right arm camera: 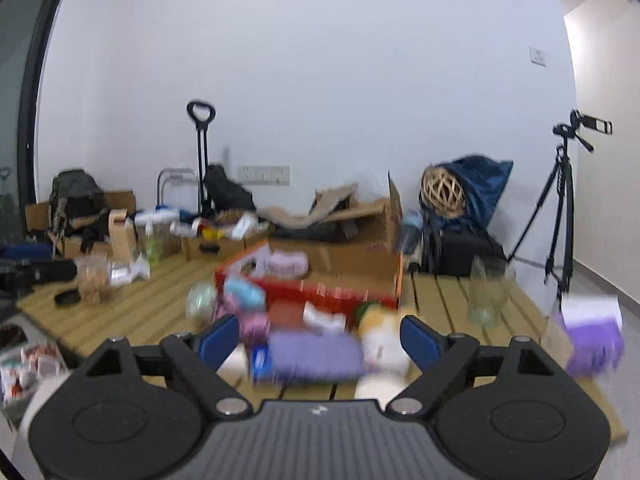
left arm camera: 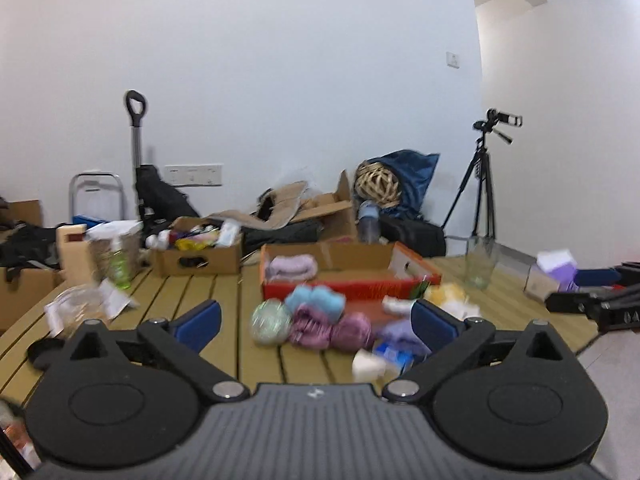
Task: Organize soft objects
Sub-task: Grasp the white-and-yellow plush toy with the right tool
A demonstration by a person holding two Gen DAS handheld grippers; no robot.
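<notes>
On the slatted wooden table (left arm camera: pixel 188 292) lies a blurred pile of soft things: a pale green ball (left arm camera: pixel 270 320), blue yarn (left arm camera: pixel 316 298), pink yarn (left arm camera: pixel 310 328), a purple cloth (left arm camera: pixel 400 336) and a yellow plush (left arm camera: pixel 448 294). Behind them stands a red cardboard box (left arm camera: pixel 348 290) holding a folded lavender cloth (left arm camera: pixel 290 266). My left gripper (left arm camera: pixel 316 322) is open and short of the pile, with nothing between its pads. My right gripper (right arm camera: pixel 320 338) is open too, in front of the purple cloth (right arm camera: pixel 316 354) and the plush (right arm camera: pixel 380 332), holding nothing. The red box (right arm camera: pixel 320 288) stands beyond them.
A glass jar (left arm camera: pixel 480 264) and a purple-and-white box (right arm camera: pixel 592 336) stand at the table's right end. Packets, a green bottle (left arm camera: pixel 120 268) and a cardboard box (left arm camera: pixel 200 258) crowd the left. A tripod (left arm camera: pixel 480 184), bags and cartons stand by the wall.
</notes>
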